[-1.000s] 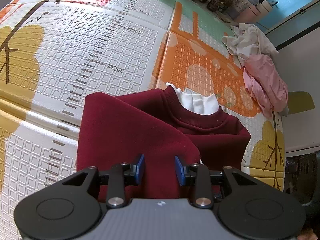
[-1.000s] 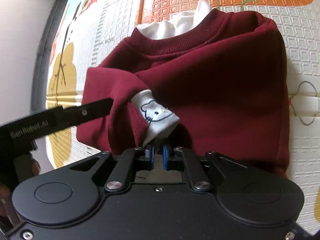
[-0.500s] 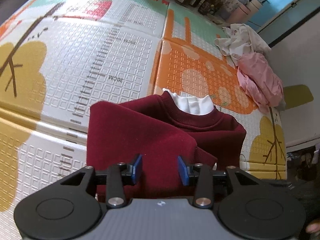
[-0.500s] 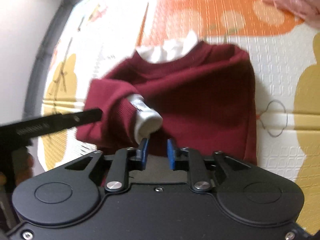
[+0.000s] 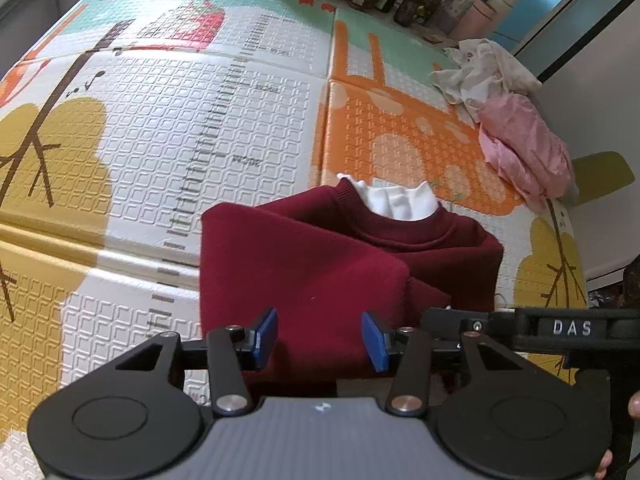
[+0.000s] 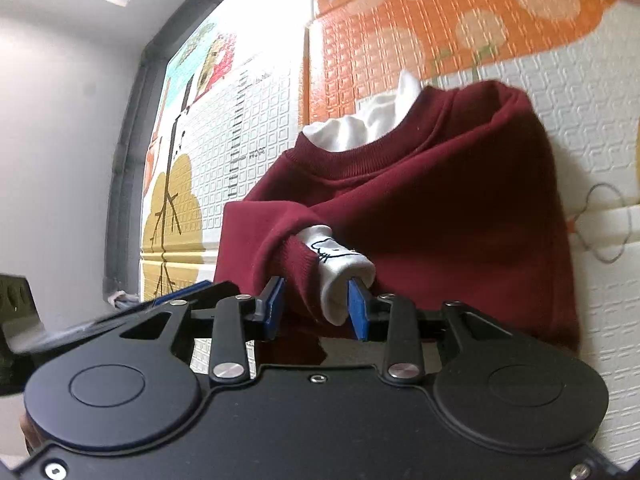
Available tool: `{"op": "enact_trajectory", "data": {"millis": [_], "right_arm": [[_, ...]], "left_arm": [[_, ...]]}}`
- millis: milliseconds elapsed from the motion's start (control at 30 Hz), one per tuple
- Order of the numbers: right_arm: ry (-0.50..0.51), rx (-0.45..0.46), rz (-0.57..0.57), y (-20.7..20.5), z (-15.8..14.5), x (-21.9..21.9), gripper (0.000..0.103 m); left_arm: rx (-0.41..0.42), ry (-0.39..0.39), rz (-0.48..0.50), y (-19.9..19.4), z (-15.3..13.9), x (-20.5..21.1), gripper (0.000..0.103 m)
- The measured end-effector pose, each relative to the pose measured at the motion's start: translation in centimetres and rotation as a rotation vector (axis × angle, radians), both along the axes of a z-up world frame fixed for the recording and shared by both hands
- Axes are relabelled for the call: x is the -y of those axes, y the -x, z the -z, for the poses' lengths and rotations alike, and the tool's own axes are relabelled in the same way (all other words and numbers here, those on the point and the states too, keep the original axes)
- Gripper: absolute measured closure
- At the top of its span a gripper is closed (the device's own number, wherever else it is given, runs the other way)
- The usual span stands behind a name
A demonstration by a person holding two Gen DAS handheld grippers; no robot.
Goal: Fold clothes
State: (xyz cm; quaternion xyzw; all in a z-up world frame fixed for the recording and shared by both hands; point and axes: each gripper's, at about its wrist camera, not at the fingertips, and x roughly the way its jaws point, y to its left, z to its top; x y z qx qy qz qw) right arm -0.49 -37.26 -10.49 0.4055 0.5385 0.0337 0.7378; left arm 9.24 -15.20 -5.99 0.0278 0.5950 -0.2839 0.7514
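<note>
Over on the left, the play mat [image 5: 168,128] spreads out wide, white squares with a yellow tree and a printed ruler strip running up it. Sitting on that mat, right in the middle of the left wrist view, is the dark red sweater [image 5: 320,264], sides folded in, its white collar [image 5: 394,200] poking out at the top edge. The left gripper [image 5: 319,338] hangs above the near hem of the sweater, blue pads parted about halfway with only red cloth showing beneath the gap and nothing pinched; its jaws have just been opening. Slide right and there's the right gripper's black arm reaching in level beside it. Further right and back, a pink garment [image 5: 528,152] lies crumpled on the orange patch, with a white garment [image 5: 484,68] bunched just behind it, touching.

Now the right wrist view: grey wall on the left, mat in the middle, sweater [image 6: 440,208] filling the centre. A folded sleeve comes across the front, and its white cuff [image 6: 340,268], with a little cartoon outline on it, sits between the blue pads of the right gripper [image 6: 316,310]. Those jaws have just been opening, narrow gap, the cuff lying against the right pad while the left pad stands clear of it.
</note>
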Motion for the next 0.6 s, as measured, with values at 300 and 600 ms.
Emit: {"op": "enact_trajectory", "data": {"millis": [300,600], "right_arm": [[-0.077,0.021,0.001,-0.7,0.9,-1.3,0.096],[0.005,0.125,-0.066,-0.6,-3.8,-2.5,0.100]], "left_arm": [[-0.032,-0.010,-0.023,-0.5,1.1,-1.0,0.053],[-0.016,0.017,-0.067,-1.3,0.1,-2.5,0.051]]}}
